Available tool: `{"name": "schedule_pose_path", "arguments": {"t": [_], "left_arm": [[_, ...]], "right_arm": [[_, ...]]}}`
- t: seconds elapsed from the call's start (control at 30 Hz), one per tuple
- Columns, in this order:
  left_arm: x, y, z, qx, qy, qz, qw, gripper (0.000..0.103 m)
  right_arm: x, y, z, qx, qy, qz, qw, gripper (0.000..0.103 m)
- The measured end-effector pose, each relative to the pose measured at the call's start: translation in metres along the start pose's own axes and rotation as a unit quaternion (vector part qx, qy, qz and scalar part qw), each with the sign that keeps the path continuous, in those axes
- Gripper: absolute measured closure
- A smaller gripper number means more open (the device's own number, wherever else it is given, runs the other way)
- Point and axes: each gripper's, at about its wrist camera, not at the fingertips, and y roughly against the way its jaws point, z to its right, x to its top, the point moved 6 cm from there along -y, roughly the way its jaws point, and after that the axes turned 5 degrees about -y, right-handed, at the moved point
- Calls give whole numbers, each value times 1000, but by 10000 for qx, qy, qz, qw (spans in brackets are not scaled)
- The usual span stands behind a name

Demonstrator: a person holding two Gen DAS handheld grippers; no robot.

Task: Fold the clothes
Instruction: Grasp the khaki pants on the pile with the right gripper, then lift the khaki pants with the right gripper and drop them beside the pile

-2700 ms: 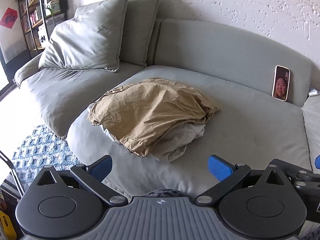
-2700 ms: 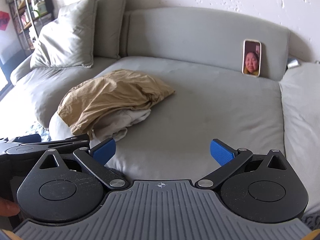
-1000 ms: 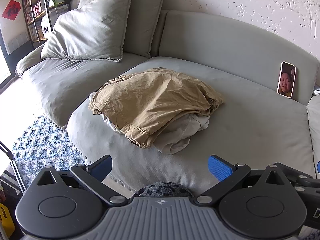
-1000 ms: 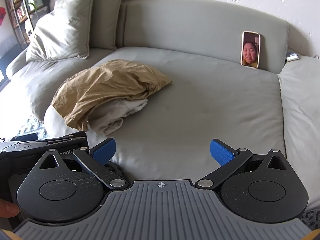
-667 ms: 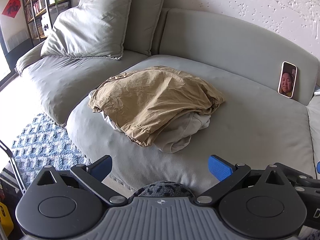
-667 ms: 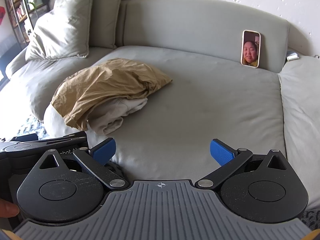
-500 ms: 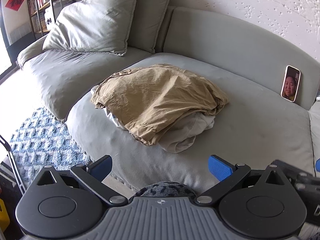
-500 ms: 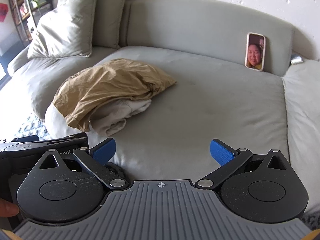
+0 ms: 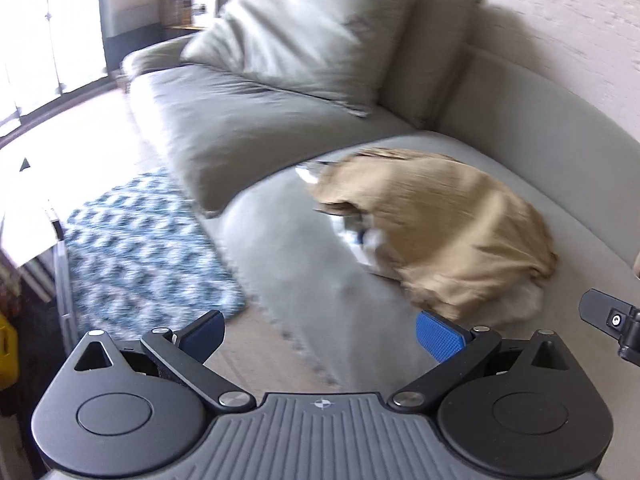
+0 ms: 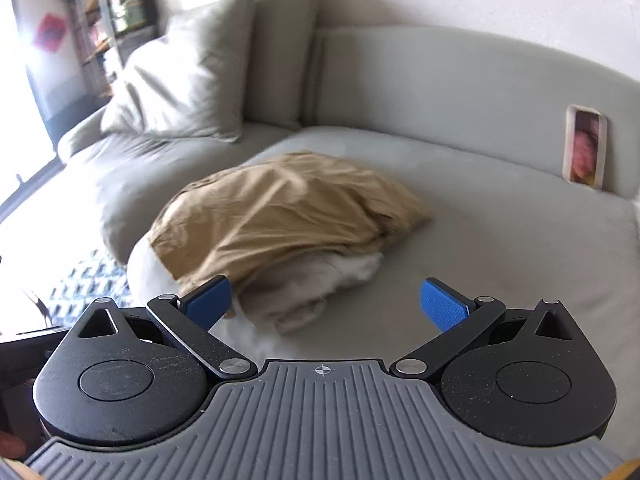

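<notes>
A crumpled tan garment (image 10: 280,220) lies heaped on the grey sofa seat (image 10: 500,248), with a pale whitish garment (image 10: 320,284) sticking out from under its near edge. The left wrist view, blurred by motion, shows the tan garment (image 9: 440,232) to the right of centre. My left gripper (image 9: 320,334) is open over the seat's front left edge, short of the pile. My right gripper (image 10: 326,300) is open just in front of the pale garment, not touching it. Both hold nothing.
Two large grey cushions (image 10: 192,72) lean at the sofa's back left. A phone (image 10: 584,148) stands against the backrest at the right. A blue patterned rug (image 9: 144,248) covers the floor left of the sofa. Shelves (image 10: 104,12) stand far left.
Both grippers moved closer to the pile. The left one swung leftward, so the garments now sit to its right and the rug fills more of its view. Both stay open.
</notes>
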Motion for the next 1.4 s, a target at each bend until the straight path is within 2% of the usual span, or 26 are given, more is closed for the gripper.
{"name": "schedule_pose_path", "arguments": {"t": [0.13, 0.2, 0.3, 0.43, 0.5, 0.6, 0.63, 0.67, 0.7, 0.73, 0.77, 0.83, 0.87, 0.93, 0.97, 1.0, 1.07, 1.17, 1.23, 1.33, 1.4], "left_arm": [[1, -9, -23, 325, 222, -20, 9992, 1], [1, -13, -34, 445, 308, -68, 9985, 1], [0, -19, -50, 596, 450, -120, 9971, 1], [-3, -23, -62, 655, 614, -233, 9957, 1], [-4, -25, -63, 651, 641, -260, 9955, 1], [-5, -26, -61, 587, 613, -305, 9959, 1], [-5, -27, -60, 550, 605, -303, 9962, 1], [-5, -26, -58, 510, 598, -288, 9965, 1], [-5, -24, -58, 487, 590, -265, 9967, 1], [-4, -22, -57, 472, 582, -234, 9969, 1], [-3, -19, -56, 453, 568, -187, 9972, 1], [0, -12, -53, 414, 528, -78, 9977, 1], [1, -8, -52, 392, 506, -16, 9979, 1], [6, 0, -47, 307, 454, 146, 9984, 1], [9, 7, -42, 210, 410, 280, 9985, 1], [11, 14, -37, 103, 377, 413, 9984, 1], [16, 28, -26, -113, 311, 680, 9971, 1], [22, 40, -3, -562, 273, 886, 9941, 1], [24, 48, 15, -923, 232, 945, 9910, 1], [24, 62, 46, -1457, 36, 1017, 9841, 1], [19, 74, 71, -1823, -183, 1067, 9773, 1]], "right_arm": [[-2, -28, -34, 301, 826, -97, 9961, 1], [-10, -37, -56, 277, 1498, -96, 9883, 7], [-25, -48, -82, 302, 2416, 25, 9699, 15], [-41, -63, -102, 310, 3413, 90, 9394, 15], [-48, -71, -110, 212, 3983, 224, 9167, 15], [-56, -80, -120, -70, 4862, 550, 8721, 18], [-57, -86, -121, -197, 5083, 551, 8592, 29], [-59, -92, -123, -305, 5265, 533, 8480, 60], [-57, -97, -123, -302, 5224, 408, 8512, 77], [-50, -99, -122, -230, 4987, 279, 8660, 81], [-41, -97, -121, -70, 4617, 228, 8867, 93], [-6, -83, -111, 227, 3506, 349, 9356, 97], [15, -71, -103, 351, 2952, 525, 9533, 98], [62, -42, -80, 430, 1927, 981, 9754, 99], [88, -26, -66, 458, 1385, 1223, 9817, 99], [114, -8, -50, 489, 839, 1465, 9844, 99], [156, 39, -15, 601, -41, 1946, 9790, 99], [190, 123, 22, 614, -475, 2709, 9595, 99], [198, 179, 38, 457, -482, 3196, 9452, 99], [192, 252, 70, -77, -605, 3641, 9294, 99], [170, 277, 109, -492, -1033, 3549, 9279, 99]]}}
